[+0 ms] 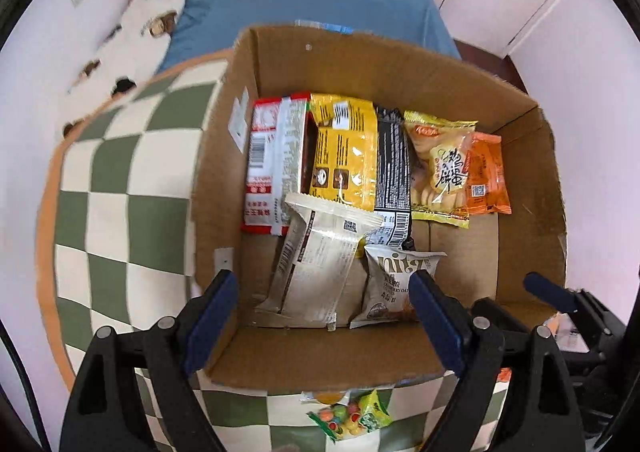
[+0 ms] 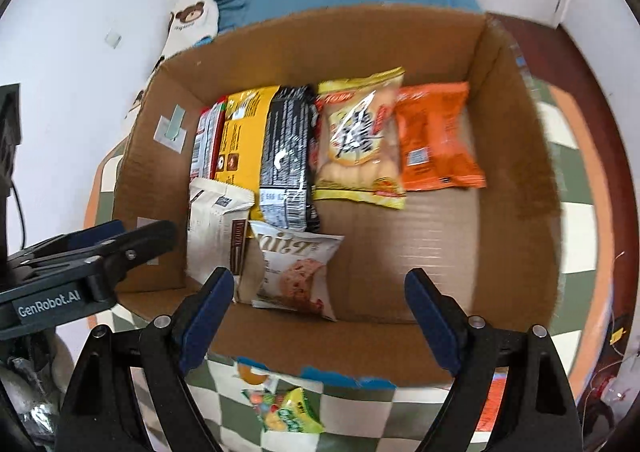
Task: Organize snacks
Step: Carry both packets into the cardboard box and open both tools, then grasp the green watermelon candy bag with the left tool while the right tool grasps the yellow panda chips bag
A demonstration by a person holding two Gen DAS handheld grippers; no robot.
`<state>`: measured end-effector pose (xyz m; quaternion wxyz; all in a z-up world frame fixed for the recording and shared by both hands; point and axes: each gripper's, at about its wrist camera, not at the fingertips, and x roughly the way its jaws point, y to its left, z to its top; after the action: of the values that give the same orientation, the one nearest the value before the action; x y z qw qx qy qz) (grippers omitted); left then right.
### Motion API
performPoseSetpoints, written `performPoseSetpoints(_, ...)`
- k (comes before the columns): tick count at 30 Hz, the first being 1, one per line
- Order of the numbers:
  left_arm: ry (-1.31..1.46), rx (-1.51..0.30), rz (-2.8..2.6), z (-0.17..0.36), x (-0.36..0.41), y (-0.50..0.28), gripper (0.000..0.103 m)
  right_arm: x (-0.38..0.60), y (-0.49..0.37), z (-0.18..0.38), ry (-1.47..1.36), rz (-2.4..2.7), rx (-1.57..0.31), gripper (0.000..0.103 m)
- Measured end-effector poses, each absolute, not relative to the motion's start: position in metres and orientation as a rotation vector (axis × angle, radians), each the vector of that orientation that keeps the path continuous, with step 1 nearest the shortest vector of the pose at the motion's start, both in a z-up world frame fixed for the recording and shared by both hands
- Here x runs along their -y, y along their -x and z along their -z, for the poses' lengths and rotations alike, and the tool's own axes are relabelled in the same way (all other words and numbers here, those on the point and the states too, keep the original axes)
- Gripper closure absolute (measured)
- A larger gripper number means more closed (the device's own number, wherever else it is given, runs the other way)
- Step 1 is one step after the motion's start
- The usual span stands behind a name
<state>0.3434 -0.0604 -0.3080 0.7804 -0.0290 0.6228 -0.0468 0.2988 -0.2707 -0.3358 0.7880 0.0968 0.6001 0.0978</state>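
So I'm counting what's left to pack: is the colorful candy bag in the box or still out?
Out. The candy bag lies on the checkered mat, just outside the cardboard box's near wall; neither gripper holds it.

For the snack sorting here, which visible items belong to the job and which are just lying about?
Job:
cardboard box
orange packet
black packet
candy bag outside the box
left gripper and right gripper, both open

Lying about:
bear-print pillow
blue blanket
checkered mat

Checkered cloth (image 1: pixel 120 188): cardboard box (image 1: pixel 320 364) on it; candy packet (image 1: pixel 352 418) just beside box's near wall.
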Motion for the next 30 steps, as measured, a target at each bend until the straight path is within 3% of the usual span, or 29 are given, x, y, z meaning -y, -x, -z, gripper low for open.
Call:
performPoseSetpoints(19, -0.020, -1.031, 0.126, 0.217, 0.070, -0.246, 0.016, 0.289, -0.206, 0.243, -0.175, -0.137, -1.018, 0.014)
performPoseSetpoints(30, -0.008, -1.019, 0.168, 0.204, 0.076, -0.200, 0.016, 0.301, -0.145, 0.219, -0.277, -0.142, -0.985, 0.014)
